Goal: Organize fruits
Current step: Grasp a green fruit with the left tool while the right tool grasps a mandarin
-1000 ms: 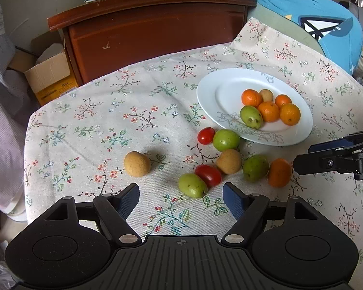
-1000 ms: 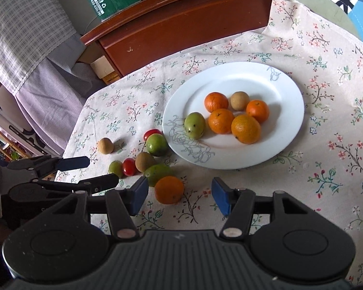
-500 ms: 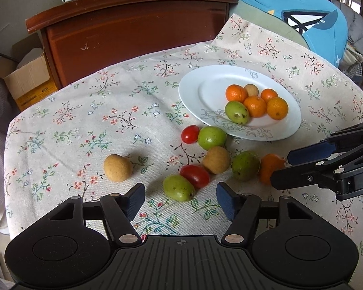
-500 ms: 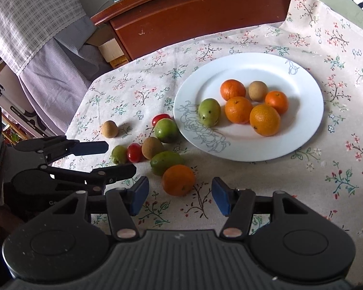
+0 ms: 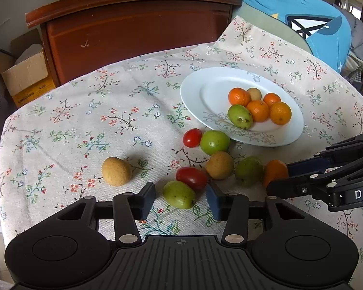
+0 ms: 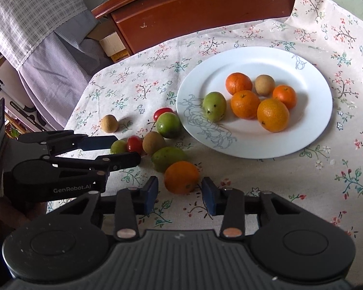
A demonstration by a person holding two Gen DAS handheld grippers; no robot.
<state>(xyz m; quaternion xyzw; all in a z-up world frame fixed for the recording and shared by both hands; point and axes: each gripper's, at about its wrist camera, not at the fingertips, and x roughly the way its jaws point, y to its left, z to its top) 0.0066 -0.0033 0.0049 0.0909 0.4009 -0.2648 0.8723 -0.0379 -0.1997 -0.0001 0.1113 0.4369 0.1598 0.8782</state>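
A white plate (image 5: pixel 205 91) (image 6: pixel 309 72) holds several oranges, a green fruit and a brown fruit. On the floral cloth beside it lie loose fruits. My left gripper (image 5: pixel 180 199) is open around a small green fruit (image 5: pixel 179 194), with a red tomato (image 5: pixel 191 177) just beyond. My right gripper (image 6: pixel 179 194) is open around a loose orange (image 6: pixel 181 176), seen also in the left wrist view (image 5: pixel 274 170). A brown fruit (image 5: pixel 116 171) lies apart to the left. Neither gripper grips anything.
More loose fruit: a green round one (image 5: pixel 214 142), a small tomato (image 5: pixel 192 137), a brown one (image 5: pixel 219 165), a dark green one (image 5: pixel 248 170). A wooden cabinet (image 5: pixel 138 31) stands behind the table, a cardboard box (image 5: pixel 24 72) to its left.
Both grippers have moved forward and down. The left one now brackets the small green fruit, the right one brackets the loose orange. No fruit has moved.
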